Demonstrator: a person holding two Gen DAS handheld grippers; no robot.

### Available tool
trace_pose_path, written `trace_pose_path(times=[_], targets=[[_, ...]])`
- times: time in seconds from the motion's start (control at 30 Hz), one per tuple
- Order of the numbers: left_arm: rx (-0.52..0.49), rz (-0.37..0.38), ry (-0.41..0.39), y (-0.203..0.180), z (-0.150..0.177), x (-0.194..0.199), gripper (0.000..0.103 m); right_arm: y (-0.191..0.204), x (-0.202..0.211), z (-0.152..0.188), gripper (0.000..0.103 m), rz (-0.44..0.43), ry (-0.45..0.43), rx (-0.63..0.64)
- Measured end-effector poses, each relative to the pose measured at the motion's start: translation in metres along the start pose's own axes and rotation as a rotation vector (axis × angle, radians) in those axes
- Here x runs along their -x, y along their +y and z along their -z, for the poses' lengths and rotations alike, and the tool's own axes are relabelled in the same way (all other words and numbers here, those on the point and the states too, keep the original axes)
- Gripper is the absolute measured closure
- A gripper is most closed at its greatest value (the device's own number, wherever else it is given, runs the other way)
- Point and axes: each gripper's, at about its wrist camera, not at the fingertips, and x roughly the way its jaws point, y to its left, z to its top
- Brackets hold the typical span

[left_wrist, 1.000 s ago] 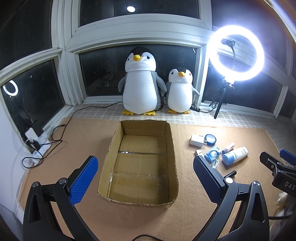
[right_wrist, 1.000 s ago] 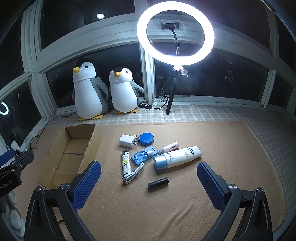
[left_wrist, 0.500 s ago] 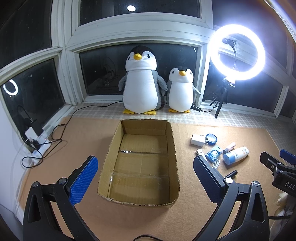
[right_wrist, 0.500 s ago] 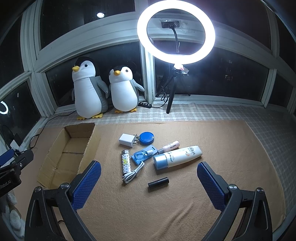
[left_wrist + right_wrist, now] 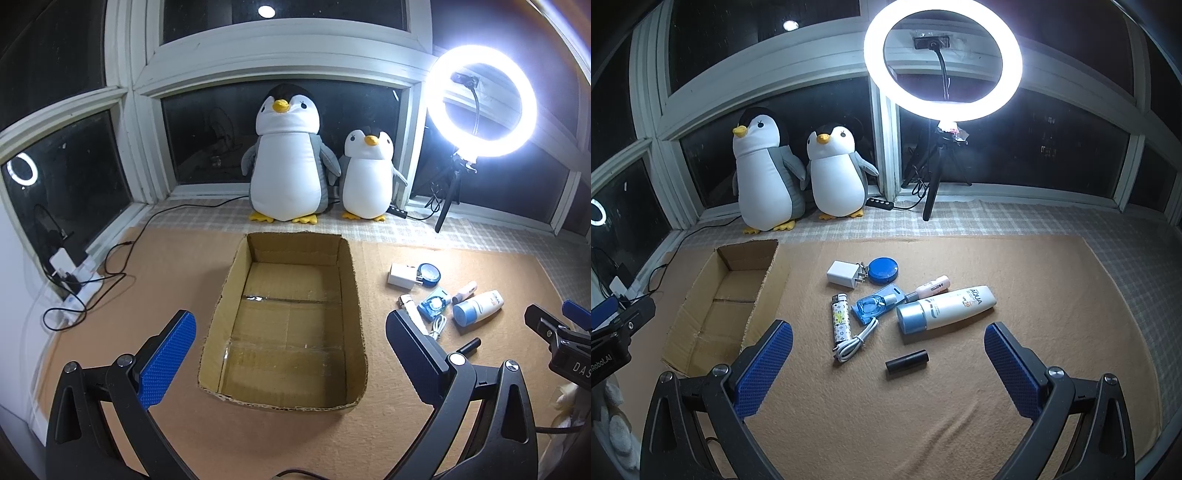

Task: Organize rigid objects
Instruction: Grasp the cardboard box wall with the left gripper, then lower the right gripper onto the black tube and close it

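Nothing has shifted in the past second: your left gripper (image 5: 291,354) and right gripper (image 5: 888,363) hover spread and empty, small items (image 5: 905,306) lie right of the empty box (image 5: 288,314), so sorting hasn't begun

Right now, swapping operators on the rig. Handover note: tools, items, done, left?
Left tool: open, empty, hovering over the near end of the cardboard box.
Right tool: open, empty, above the item cluster.
Box: nothing in it.
On the mat right of the box: white charger, blue round case, lighter, white cable, blue packet, small pink tube, sunscreen bottle, black tube.
Done: nothing boxed.
Left: all eight items; the black tube is nearest the right tool.
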Motion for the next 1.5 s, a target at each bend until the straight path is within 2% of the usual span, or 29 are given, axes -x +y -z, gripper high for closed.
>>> trace_pose_path(times=[0.37, 0.63, 0.83, 0.97, 1.17, 1.3, 1.37, 1.5], targets=[[0.043, -0.079, 0.066, 0.039, 0.011, -0.031, 0.001, -0.006, -0.012, 0.001, 0.0, 0.007, 0.01, 0.004], [0.11, -0.148, 0.132, 0.075, 0.023, -0.068, 0.008, -0.021, -0.021, 0.006, 0.001, -0.01, -0.01, -0.01], [0.126, -0.163, 0.203, 0.085, 0.037, -0.101, 0.019, -0.043, -0.036, 0.013, 0.0, 0.003, 0.036, -0.051], [0.116, -0.164, 0.238, 0.085, 0.044, -0.113, 0.033, -0.06, -0.044, 0.018, 0.0, 0.022, 0.061, -0.069], [0.102, -0.159, 0.26, 0.081, 0.047, -0.125, 0.048, -0.082, -0.06, 0.024, 0.001, 0.03, 0.116, -0.13], [0.094, -0.153, 0.277, 0.08, 0.051, -0.131, 0.062, -0.093, -0.071, 0.025, 0.001, 0.033, 0.143, -0.157], [0.092, -0.149, 0.281, 0.08, 0.052, -0.134, 0.065, -0.097, -0.075, 0.025, 0.001, 0.035, 0.152, -0.163], [0.086, -0.145, 0.292, 0.077, 0.055, -0.139, 0.079, -0.099, -0.083, 0.028, 0.001, 0.018, 0.178, -0.175]])
